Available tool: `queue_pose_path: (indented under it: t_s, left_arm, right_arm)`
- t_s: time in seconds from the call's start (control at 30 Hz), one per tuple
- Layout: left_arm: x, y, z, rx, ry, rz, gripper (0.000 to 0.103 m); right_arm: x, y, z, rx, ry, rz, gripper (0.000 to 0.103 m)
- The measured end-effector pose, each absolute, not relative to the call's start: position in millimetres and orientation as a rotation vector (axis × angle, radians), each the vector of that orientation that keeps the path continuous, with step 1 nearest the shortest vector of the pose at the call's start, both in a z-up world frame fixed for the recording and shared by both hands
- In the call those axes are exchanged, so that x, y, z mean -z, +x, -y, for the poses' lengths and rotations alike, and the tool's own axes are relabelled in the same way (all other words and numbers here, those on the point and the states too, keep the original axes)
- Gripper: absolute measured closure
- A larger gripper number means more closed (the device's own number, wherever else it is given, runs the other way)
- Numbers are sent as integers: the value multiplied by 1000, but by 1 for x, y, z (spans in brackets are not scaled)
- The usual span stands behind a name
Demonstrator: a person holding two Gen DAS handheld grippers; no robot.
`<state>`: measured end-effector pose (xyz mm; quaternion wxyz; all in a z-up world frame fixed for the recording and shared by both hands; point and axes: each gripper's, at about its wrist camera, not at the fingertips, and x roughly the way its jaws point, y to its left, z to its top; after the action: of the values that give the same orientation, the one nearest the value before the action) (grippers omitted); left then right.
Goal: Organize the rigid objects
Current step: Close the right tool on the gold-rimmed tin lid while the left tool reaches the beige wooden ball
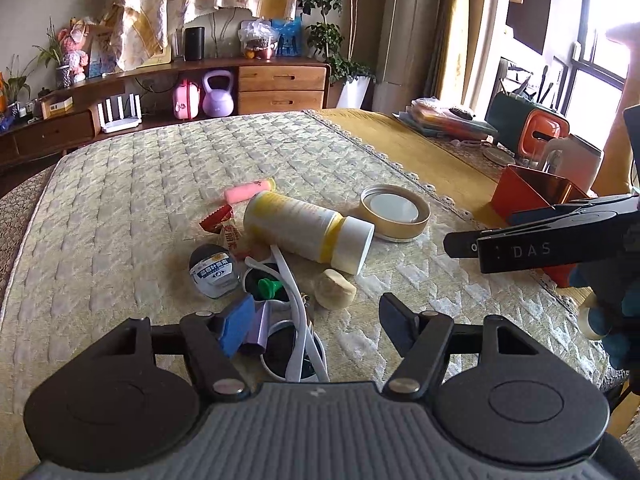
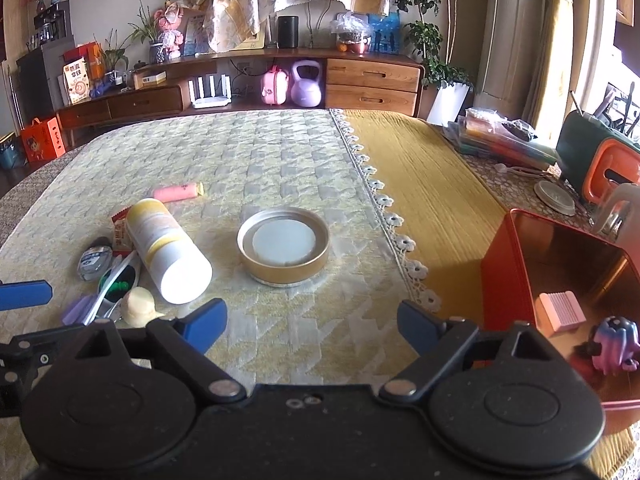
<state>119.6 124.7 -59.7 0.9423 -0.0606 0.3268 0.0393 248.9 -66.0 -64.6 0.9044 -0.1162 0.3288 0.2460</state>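
Two cloths cover the worktop (image 2: 280, 152): a pale quilted one under the clutter and a yellow one with a lace edge (image 2: 420, 168) to its right. On the yellow cloth, at the right, stands an open red tin box (image 2: 500, 280); inside it lie a small pink ribbed block (image 2: 560, 312) and a purple toy figure (image 2: 614, 344). The left claw (image 1: 316, 320) stands partly open, low over the near end of the pile, with the white sunglasses (image 1: 296, 320) and a lilac piece (image 1: 258, 326) between its fingers; its pads do not seem to press on anything, though the view is crowded there. The right claw (image 2: 312, 320) is wide open and empty, over bare quilted cloth just in front of the round gold lid (image 2: 283, 246), which lies with its inside up, apart from the pile. The white and yellow bottle (image 1: 304, 232) lies on its side, the cap toward the camera. Behind it lies a pink tube (image 1: 248, 192), and to its left a red and white candy wrapper (image 1: 222, 226). Nearer are a round tin with a blue eye label (image 1: 214, 274), a cream lump (image 1: 334, 290) just beside the bottle cap, and a small green plastic piece (image 1: 266, 286) that rests on a dark lens of the sunglasses.
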Motion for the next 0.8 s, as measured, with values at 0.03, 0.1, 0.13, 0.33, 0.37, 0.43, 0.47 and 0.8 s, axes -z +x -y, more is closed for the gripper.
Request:
queue_pose_path:
  t_s: [0.03, 0.1, 0.13, 0.33, 0.37, 0.43, 0.47, 0.8]
  left_arm:
    - [60, 120, -125, -80, -123, -669, 34]
    - [61, 121, -127, -81, -130, -671, 34]
    - [61, 120, -128, -83, -138, -671, 37]
    - [65, 125, -131, -85, -141, -683, 40]
    - [66, 127, -130, -82, -139, -685, 41]
    - [66, 131, -126, -70, -129, -685, 44]
    - [66, 133, -123, -63, -121, -683, 44]
    - [75, 162, -106, -34, -65, -692, 57]
  right_arm:
    - [65, 250, 65, -510, -240, -682, 11]
    - [67, 254, 62, -514, -245, -684, 11]
    - [67, 256, 61, -516, -248, -684, 11]
    - [70, 265, 55, -525, -255, -688, 12]
    - [71, 266, 54, -526, -255, -689, 12]
    - [72, 269, 53, -528, -259, -689, 13]
    - [73, 271, 52, -528, -261, -690, 13]
    - [81, 289, 47, -532, -258, -706, 15]
